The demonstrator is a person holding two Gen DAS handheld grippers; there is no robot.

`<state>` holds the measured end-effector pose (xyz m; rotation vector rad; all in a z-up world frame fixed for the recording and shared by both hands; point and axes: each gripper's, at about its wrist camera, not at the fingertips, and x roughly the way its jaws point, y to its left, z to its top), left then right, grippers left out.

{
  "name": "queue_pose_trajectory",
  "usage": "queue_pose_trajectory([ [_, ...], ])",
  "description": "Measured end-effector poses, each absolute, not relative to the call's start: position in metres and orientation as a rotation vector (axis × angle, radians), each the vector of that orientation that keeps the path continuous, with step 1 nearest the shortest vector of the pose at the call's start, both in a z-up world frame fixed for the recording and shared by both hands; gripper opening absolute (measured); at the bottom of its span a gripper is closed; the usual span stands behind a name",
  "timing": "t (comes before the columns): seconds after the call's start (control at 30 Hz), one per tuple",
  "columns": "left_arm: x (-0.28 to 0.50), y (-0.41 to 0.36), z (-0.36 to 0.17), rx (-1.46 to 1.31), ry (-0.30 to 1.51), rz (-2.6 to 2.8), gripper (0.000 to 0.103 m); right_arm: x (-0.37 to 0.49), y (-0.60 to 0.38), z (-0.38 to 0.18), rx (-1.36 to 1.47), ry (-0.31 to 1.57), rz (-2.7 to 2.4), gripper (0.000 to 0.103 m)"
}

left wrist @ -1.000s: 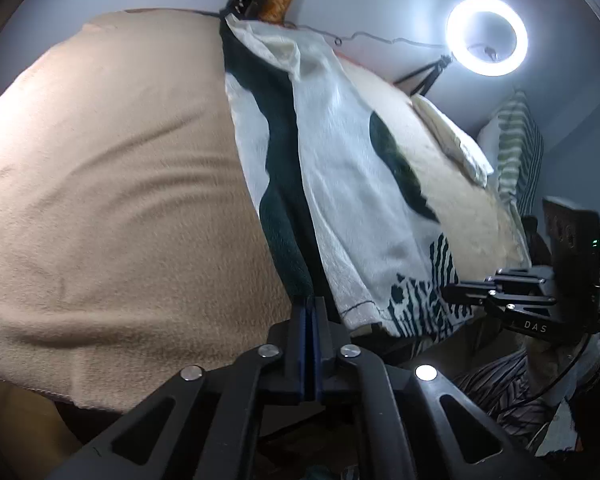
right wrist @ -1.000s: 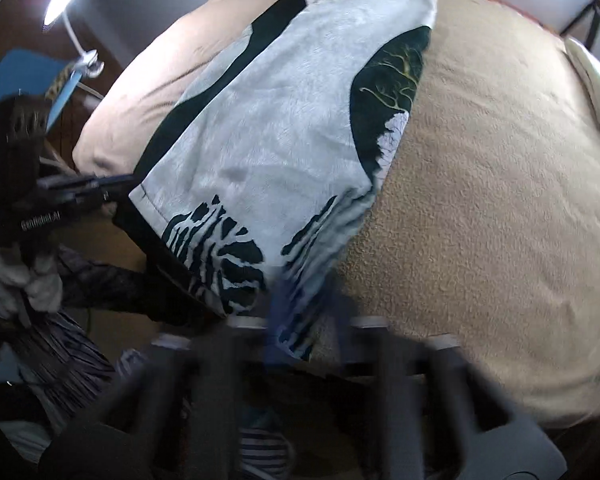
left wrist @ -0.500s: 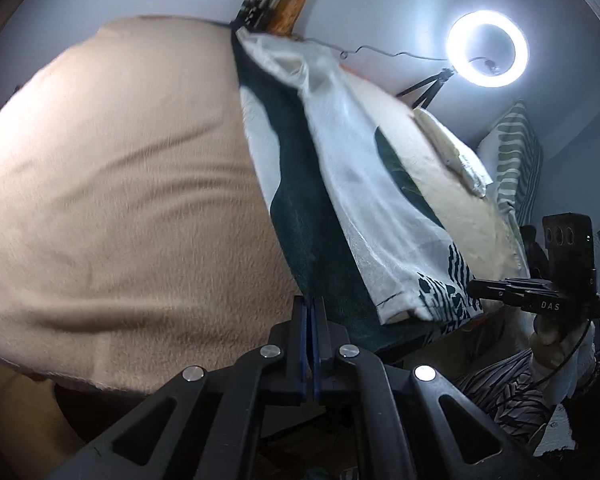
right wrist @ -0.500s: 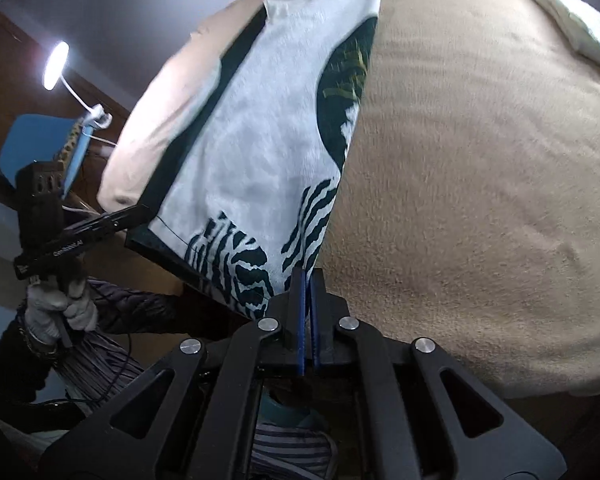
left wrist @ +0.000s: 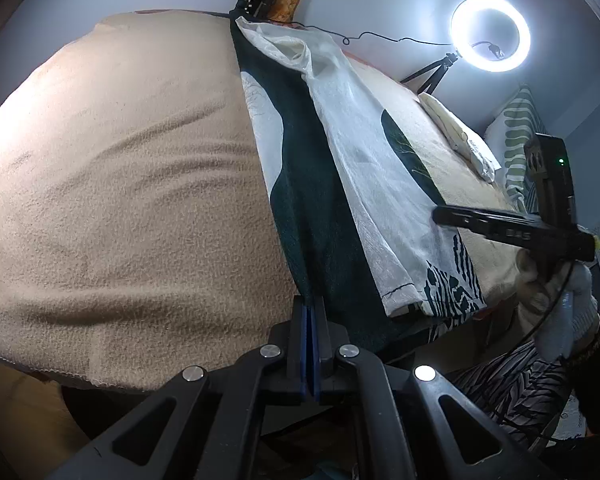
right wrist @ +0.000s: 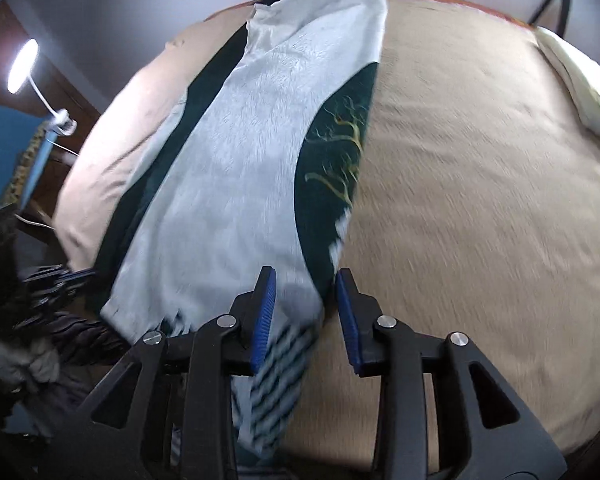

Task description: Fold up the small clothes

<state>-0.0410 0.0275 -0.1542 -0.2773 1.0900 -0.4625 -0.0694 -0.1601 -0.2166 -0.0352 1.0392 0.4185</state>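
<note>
- Left gripper (left wrist: 309, 312) pressed together, pinching near dark-green edge of the garment (left wrist: 340, 184); cloth runs away from it across the beige blanket (left wrist: 120, 200).
- Right gripper (right wrist: 305, 312) spread, nothing pinched; the garment's striped near corner lies between and under its fingers, frame blurred.
- Garment lies lengthwise mid-bed, white layer folded over green, near hem at the bed edge.
- Bare blanket on both sides; pillow (left wrist: 460, 140) and ring light (left wrist: 490, 39) far right.
</note>
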Motion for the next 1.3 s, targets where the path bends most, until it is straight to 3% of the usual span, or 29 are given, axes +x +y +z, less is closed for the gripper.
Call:
queue_pose_trajectory([
  [0.03,-0.042,0.028,-0.154,-0.277,1.087,-0.461,0.000,-0.071,-0.156,-0.216,-0.071,1.025,0.409,0.004],
  [0.3,-0.041,0.030,-0.153,-0.285,1.096,-0.481,0.002,-0.085,-0.220,-0.220,0.237,1.100,0.431,0.003],
  [0.33,-0.040,0.031,-0.152,-0.292,1.097,-0.480,0.012,-0.088,-0.223,-0.219,0.264,1.115,0.447,0.005],
  [0.37,-0.040,0.033,-0.150,-0.304,1.089,-0.480,0.029,-0.095,-0.227,-0.216,0.284,1.122,0.463,0.006],
  [0.4,-0.040,0.034,-0.149,-0.312,1.084,-0.480,0.036,-0.100,-0.228,-0.215,0.286,1.122,0.472,0.009],
  [0.43,-0.038,0.035,-0.150,-0.322,1.090,-0.480,0.043,-0.105,-0.227,-0.214,0.283,1.129,0.484,0.021],
  [0.47,-0.036,0.034,-0.151,-0.335,1.107,-0.492,0.043,-0.111,-0.227,-0.215,0.280,1.147,0.503,0.036],
  [0.53,-0.036,0.032,-0.151,-0.332,1.106,-0.502,0.042,-0.122,-0.221,-0.221,0.275,1.193,0.551,0.042],
  [0.6,-0.036,0.027,-0.151,-0.325,1.119,-0.527,0.027,-0.128,-0.215,-0.226,0.237,1.196,0.565,0.042],
  [0.63,-0.035,0.025,-0.153,-0.333,1.134,-0.534,0.013,-0.131,-0.211,-0.225,0.207,1.184,0.565,0.042],
  [0.7,-0.034,0.022,-0.155,-0.334,1.145,-0.535,0.004,-0.131,-0.206,-0.225,0.189,1.183,0.577,0.029],
  [0.73,-0.034,0.021,-0.154,-0.328,1.142,-0.536,0.002,-0.129,-0.204,-0.229,0.203,1.203,0.595,0.004],
  [0.77,-0.034,0.020,-0.152,-0.326,1.139,-0.540,0.000,-0.127,-0.203,-0.233,0.226,1.220,0.601,0.004],
  [0.97,-0.037,0.030,-0.134,-0.341,1.086,-0.541,0.000,-0.139,-0.237,-0.215,0.335,1.127,0.613,0.002],
  [1.13,-0.036,0.029,-0.153,-0.354,1.151,-0.537,0.000,-0.138,-0.234,-0.243,0.350,1.189,0.587,0.002],
  [1.3,-0.036,0.033,-0.136,-0.368,1.114,-0.548,0.000,-0.134,-0.238,-0.234,0.430,1.187,0.628,0.002],
])
